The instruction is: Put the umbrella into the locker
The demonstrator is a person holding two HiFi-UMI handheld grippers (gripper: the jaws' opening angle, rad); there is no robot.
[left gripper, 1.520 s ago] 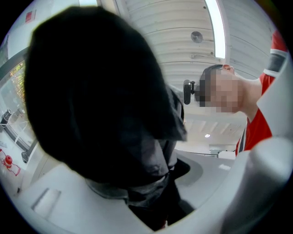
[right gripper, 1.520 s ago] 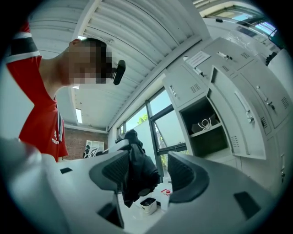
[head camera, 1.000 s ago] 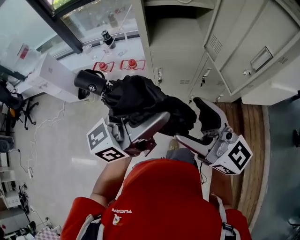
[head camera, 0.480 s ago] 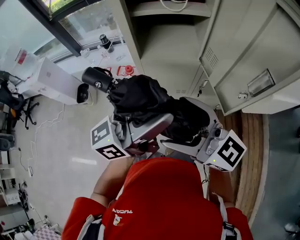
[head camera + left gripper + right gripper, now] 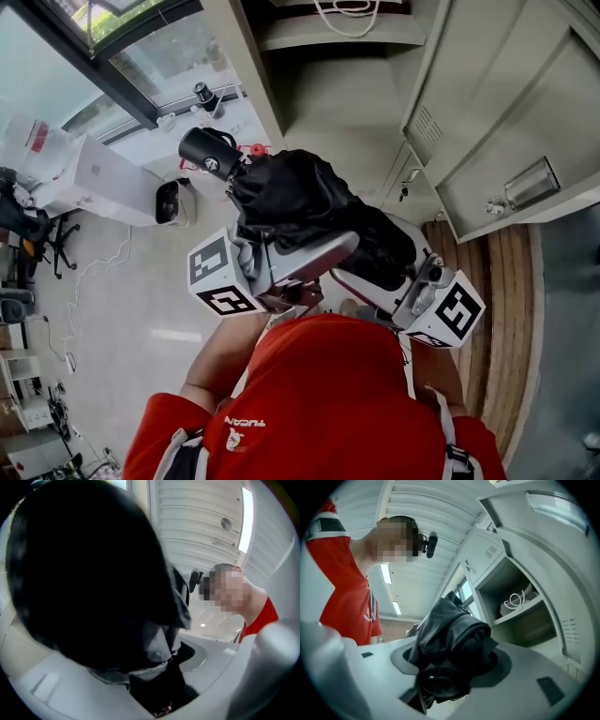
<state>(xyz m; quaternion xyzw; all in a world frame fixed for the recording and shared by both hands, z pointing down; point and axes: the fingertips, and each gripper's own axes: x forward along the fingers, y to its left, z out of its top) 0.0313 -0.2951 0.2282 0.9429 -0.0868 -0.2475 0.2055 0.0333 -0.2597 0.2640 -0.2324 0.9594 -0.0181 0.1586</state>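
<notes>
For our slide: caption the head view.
Left gripper holds black umbrella before open locker; right gripper closes its jaws around the umbrella's end.

The umbrella (image 5: 300,202) in the left hand-held gripper (image 5: 328,246) is showing black, that gripper's cube (image 5: 220,277) is displaying black-and-white squares, and the locker (image 5: 487,94) beyond it is looking pale grey.

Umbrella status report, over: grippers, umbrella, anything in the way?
Left gripper shut on folded umbrella. Right gripper closing round its near end. Not yet in locker. Locker door open; white cable on upper shelf.
</notes>
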